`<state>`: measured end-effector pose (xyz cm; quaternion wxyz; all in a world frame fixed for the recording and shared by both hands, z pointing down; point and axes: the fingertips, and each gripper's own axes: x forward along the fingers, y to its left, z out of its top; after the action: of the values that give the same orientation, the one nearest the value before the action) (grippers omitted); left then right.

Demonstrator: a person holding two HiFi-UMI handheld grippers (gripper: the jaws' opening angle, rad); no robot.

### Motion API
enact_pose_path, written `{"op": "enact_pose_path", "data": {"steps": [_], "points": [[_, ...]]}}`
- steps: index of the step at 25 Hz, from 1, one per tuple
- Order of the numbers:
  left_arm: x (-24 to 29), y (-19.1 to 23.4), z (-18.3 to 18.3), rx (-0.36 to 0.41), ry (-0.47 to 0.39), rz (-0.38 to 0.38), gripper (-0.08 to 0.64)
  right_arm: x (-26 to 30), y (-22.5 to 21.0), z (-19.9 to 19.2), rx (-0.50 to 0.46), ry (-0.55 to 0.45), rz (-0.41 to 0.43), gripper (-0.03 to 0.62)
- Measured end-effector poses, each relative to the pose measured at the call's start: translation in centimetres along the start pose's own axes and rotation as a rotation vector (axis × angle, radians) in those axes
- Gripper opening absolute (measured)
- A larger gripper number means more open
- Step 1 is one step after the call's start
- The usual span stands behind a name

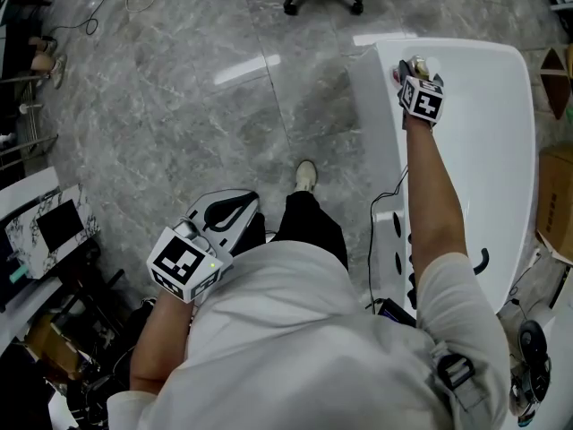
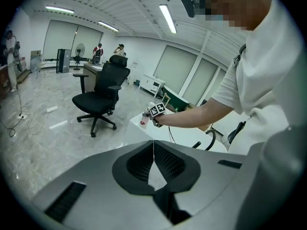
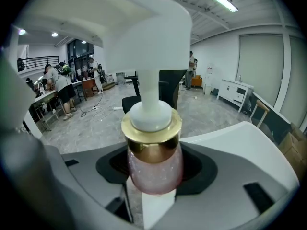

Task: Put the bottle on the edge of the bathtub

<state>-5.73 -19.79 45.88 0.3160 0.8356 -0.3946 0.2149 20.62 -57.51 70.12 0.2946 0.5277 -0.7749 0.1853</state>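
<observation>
The bottle (image 3: 154, 169) is standing upright between the jaws of the right gripper (image 1: 419, 72), which is clasping its pink body, at upper right over the rim of the bathtub (image 1: 380, 124). The clenched left gripper (image 1: 226, 211) is hanging well away.

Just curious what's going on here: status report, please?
Left tongs shut, empty. Right tongs gripping bottle at bathtub edge. No obstacle seen.

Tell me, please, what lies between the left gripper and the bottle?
In the head view, grey floor, the person's shoe and the white side wall of the bathtub lie between the left gripper and the bottle.
</observation>
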Motion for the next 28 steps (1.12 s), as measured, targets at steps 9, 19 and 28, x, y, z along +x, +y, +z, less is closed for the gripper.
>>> {"op": "enact_pose_path", "data": {"steps": [9,19,28], "points": [[-0.5,-0.3,0.0,0.014,-0.006,-0.020,0.018,-1.0,0.1,-0.4,0.024,-0.009,0.003,0.288],[-1.9,-0.9,0.1,0.065,-0.031,-0.065,0.018,-6.1,0.7,-2.4,0.017,0.024,-0.020,0.293],[-4.5,-1.0,-0.1,0.139,-0.080,-0.119,0.018,-14.2,4.3,-4.9,-0.010,0.008,-0.026,0.219]]}}
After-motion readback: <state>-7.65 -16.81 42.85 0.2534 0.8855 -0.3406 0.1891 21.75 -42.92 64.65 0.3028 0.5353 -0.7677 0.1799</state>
